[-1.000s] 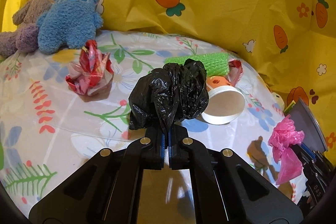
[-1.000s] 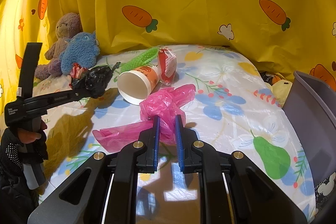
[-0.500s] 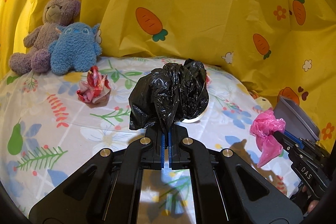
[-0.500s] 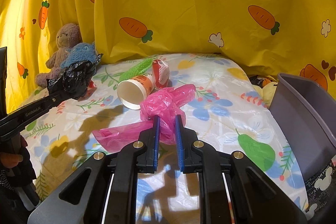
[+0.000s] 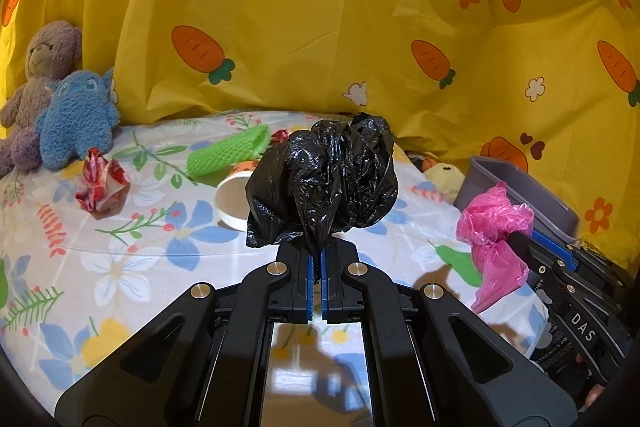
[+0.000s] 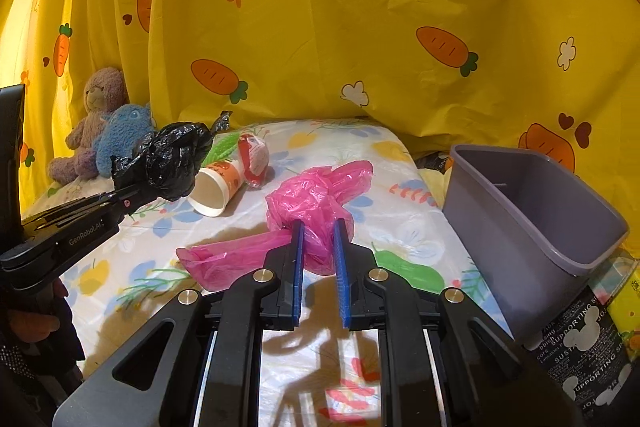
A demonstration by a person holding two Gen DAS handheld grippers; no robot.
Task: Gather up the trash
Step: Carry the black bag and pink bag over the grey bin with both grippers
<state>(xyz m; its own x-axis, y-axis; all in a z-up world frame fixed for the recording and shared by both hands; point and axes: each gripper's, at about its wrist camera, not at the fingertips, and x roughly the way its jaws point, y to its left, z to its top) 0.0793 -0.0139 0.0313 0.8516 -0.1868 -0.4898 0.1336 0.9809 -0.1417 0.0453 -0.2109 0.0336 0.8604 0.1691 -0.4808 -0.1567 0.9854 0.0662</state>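
Note:
My left gripper [image 5: 318, 253] is shut on a crumpled black plastic bag [image 5: 324, 183] and holds it above the bed; it also shows in the right wrist view [image 6: 172, 163]. My right gripper [image 6: 318, 231] is shut on a pink plastic bag [image 6: 316, 191], also held off the bed, and shows in the left wrist view [image 5: 496, 223]. A grey bin [image 6: 536, 227] stands at the bed's right edge, close to the pink bag. On the bed lie a white paper cup [image 6: 218, 183], a red wrapper [image 6: 253, 155], a green mesh sleeve [image 5: 228, 151] and a crumpled red paper [image 5: 102, 181].
The bed has a floral sheet [image 5: 132, 259]. A purple bear [image 5: 36, 83] and a blue plush [image 5: 78, 119] sit at its far left. A yellow carrot-print curtain [image 5: 320, 27] hangs behind. A yellow plush [image 5: 442, 173] lies beside the bin.
Both grippers have lifted and pulled back from the bed with their bags. The bin has come closer on the right in both views.

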